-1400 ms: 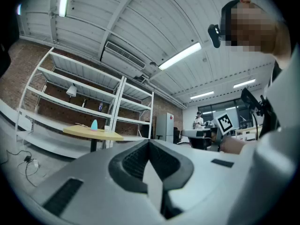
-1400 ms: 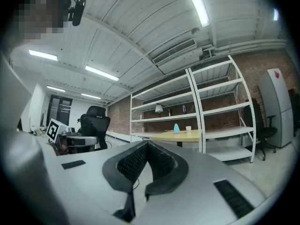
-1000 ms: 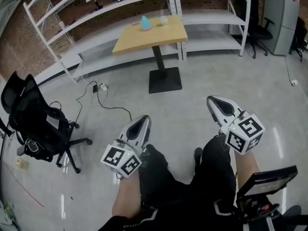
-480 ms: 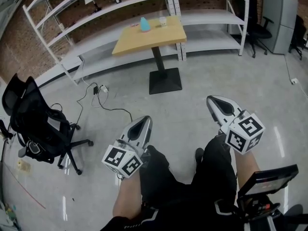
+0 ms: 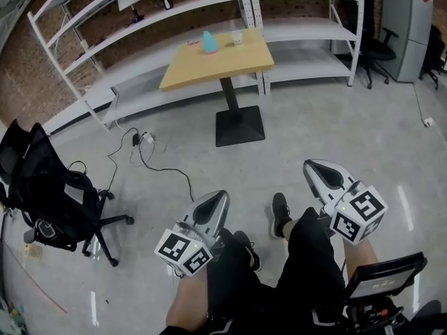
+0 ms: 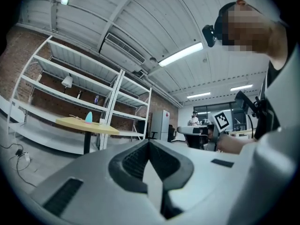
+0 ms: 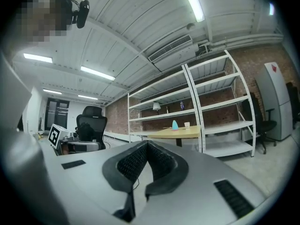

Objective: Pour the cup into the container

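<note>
A small white cup (image 5: 237, 38) and a light blue cone-shaped container (image 5: 209, 41) stand at the far side of a wooden pedestal table (image 5: 216, 60), well ahead of me across the floor. My left gripper (image 5: 218, 198) and right gripper (image 5: 313, 166) are held low over the person's legs, both far from the table, both shut with nothing between the jaws. In the left gripper view the left gripper (image 6: 149, 142) points level, with the container (image 6: 89, 117) and cup (image 6: 101, 121) small at the left. Past the right gripper (image 7: 147, 143) in its own view are the container (image 7: 175, 124) and cup (image 7: 186, 124).
White metal shelving (image 5: 174, 9) runs behind the table against a brick wall. A black office chair (image 5: 49, 190) stands at the left, with cables (image 5: 150, 149) on the floor near it. Another chair (image 5: 377, 44) and a grey cabinet (image 5: 408, 19) are at the back right.
Both grippers have sunk lower in the head view, and a foot has stepped forward. The table sits slightly lower and larger in the picture. Both grippers stay shut.
</note>
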Demonstrator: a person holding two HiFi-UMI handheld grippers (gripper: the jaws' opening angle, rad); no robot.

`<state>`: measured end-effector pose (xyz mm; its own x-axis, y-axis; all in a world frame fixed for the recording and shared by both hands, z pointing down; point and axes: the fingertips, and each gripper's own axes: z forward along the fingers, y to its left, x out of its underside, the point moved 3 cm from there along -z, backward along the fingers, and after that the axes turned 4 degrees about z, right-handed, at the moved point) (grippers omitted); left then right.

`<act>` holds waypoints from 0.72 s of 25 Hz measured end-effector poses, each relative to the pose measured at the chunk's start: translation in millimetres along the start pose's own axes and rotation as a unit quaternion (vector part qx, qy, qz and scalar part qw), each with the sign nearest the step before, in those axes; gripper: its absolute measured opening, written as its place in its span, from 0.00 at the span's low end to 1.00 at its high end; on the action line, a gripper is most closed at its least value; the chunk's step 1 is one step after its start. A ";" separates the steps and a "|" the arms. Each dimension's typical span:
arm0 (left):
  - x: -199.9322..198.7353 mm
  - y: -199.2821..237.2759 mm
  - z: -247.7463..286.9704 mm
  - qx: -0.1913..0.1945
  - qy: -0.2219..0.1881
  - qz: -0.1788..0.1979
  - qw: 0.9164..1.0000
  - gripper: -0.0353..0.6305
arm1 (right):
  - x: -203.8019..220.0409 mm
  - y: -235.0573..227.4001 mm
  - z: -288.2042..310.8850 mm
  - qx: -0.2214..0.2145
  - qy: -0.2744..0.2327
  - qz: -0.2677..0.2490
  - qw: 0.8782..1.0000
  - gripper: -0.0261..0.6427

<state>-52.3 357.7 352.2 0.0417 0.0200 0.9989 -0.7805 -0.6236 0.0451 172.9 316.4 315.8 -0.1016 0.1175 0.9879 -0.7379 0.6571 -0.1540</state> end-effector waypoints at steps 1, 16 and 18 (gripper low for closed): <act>3.0 3.3 5.8 0.001 0.002 -0.002 1.000 0.05 | 2.7 -5.3 2.5 0.002 -0.001 0.002 1.000 0.03; -13.5 37.6 62.2 0.020 0.005 0.013 1.000 0.05 | -12.9 -41.6 47.6 -0.011 -0.012 -0.020 1.000 0.03; -17.7 50.1 71.2 0.018 0.002 0.015 1.000 0.05 | -15.1 -50.4 61.8 -0.015 -0.012 -0.019 1.000 0.03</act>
<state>-47.7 270.5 336.1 0.0156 0.0038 0.9999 -0.7588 -0.6512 0.0143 170.4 235.5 309.9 -0.0890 0.0743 0.9933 -0.7219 0.6822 -0.1157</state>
